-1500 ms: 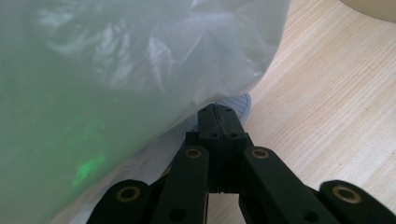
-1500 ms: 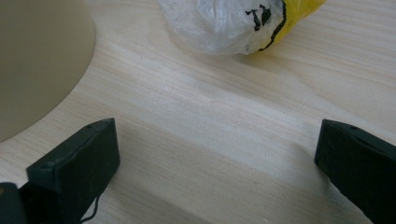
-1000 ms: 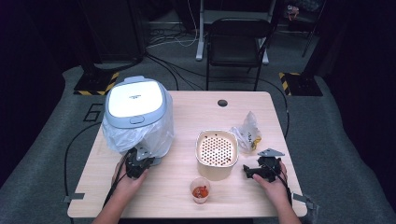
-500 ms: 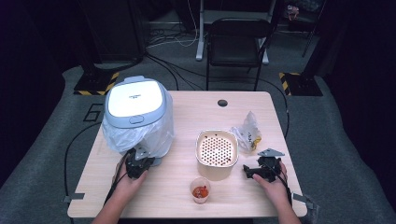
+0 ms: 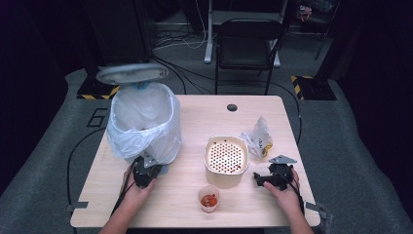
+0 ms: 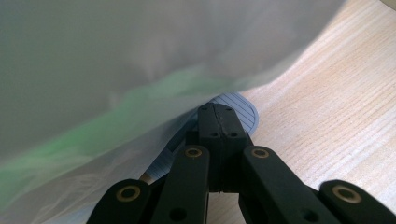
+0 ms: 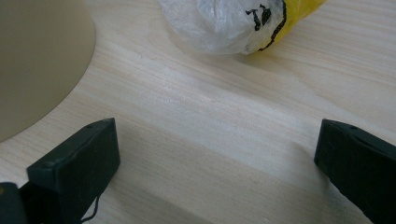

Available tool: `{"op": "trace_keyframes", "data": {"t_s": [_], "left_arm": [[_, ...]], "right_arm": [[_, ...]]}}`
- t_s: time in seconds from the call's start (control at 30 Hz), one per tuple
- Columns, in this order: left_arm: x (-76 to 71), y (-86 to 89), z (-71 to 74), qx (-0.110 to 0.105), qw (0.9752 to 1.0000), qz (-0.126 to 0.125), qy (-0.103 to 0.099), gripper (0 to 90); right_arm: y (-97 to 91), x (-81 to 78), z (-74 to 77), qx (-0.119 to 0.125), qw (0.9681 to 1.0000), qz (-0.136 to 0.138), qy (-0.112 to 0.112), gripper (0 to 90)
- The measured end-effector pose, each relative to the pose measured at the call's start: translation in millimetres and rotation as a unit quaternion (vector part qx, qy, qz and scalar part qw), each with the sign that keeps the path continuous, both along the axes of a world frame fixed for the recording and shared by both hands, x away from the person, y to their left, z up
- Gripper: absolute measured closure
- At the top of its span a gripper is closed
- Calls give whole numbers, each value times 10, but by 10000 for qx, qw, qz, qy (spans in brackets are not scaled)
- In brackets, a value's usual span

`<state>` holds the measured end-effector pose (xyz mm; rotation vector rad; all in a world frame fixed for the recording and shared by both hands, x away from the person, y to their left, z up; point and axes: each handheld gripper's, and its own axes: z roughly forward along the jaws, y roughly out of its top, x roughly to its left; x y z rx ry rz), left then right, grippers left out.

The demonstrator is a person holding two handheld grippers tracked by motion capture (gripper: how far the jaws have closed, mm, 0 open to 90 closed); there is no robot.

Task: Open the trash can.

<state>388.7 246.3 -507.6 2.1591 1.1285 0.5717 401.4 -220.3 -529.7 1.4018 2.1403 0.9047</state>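
High view: the bin (image 5: 143,127) is standing at the table's (image 5: 195,214) left, lined with a thin white bag, and its lid (image 5: 131,74) is now standing raised behind it, where half a second ago it was lying shut. The left gripper (image 5: 144,171) is pressing at the bin's foot. The right gripper (image 5: 269,178) is resting beside the beige basket (image 5: 226,155), just as before; a small cup (image 5: 209,199) is sitting in front.

Left gripper view: the jaws are sitting fully closed, tips bearing on the ribbed grey pedal (image 6: 236,112) under the hanging bag (image 6: 140,70). I judge the pedal stiff and springy, best pushed at its outer edge; the bag is soft and slippery.

Right gripper view: the jaws are standing wide apart, holding nothing, near a crumpled wrapper (image 7: 233,21).
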Motion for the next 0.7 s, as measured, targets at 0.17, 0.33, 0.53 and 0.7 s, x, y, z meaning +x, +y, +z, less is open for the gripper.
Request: {"op": "trace_keyframes", "data": {"t_s": [0.17,0.33,0.53,0.7], "left_arm": [[13,32,3,-117,9999,32,107,900],[12,15,4,-110,9998,105,101,900],[6,6,5,-111,9997,182,115,900],[-9,-9,-14,-258,9991,307,113,900]], "right_arm": [[1,-1,0,-1,10000,-10,1,0],[4,-5,-1,2,10000,-33,-7,0],[10,-10,0,-3,10000,-62,-2,0],[30,-25,18,8,9999,-155,49,38]]}}
